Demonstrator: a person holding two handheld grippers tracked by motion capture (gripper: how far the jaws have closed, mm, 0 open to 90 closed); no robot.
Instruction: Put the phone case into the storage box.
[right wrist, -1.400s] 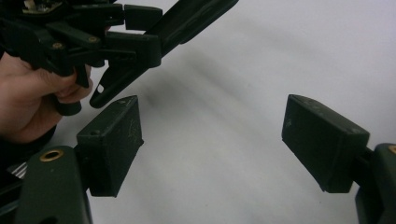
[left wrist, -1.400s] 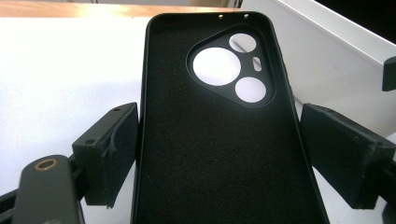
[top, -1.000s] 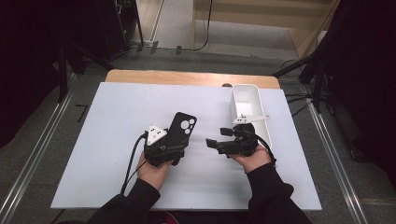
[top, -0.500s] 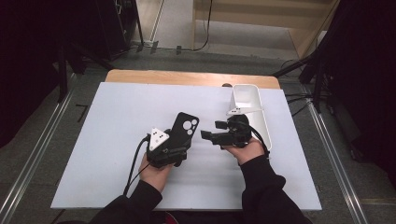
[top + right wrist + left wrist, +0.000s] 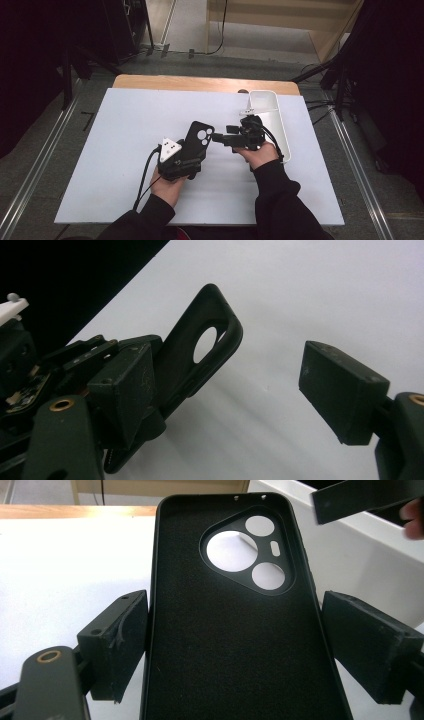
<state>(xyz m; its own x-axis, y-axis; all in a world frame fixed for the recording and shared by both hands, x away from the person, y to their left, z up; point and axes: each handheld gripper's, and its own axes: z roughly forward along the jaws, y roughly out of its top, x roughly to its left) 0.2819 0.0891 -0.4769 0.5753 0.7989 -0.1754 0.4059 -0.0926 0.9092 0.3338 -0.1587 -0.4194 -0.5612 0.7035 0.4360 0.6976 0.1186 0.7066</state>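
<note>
My left gripper [image 5: 187, 150] clamps the black rubber phone case [image 5: 199, 136]; my right gripper [image 5: 220, 139], jaws wide, closes toward its top edge.

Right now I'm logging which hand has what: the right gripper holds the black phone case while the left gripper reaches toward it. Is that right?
No, the sides are swapped. The left gripper holds the black phone case, and the right gripper reaches toward it, jaws open. The high view shows it.

Black sleeves [image 5: 280, 200], black left gripper [image 5: 192, 145] with white, possibly grey, three-cornered plate [image 5: 170, 148] and black cable [image 5: 145, 175].
</note>
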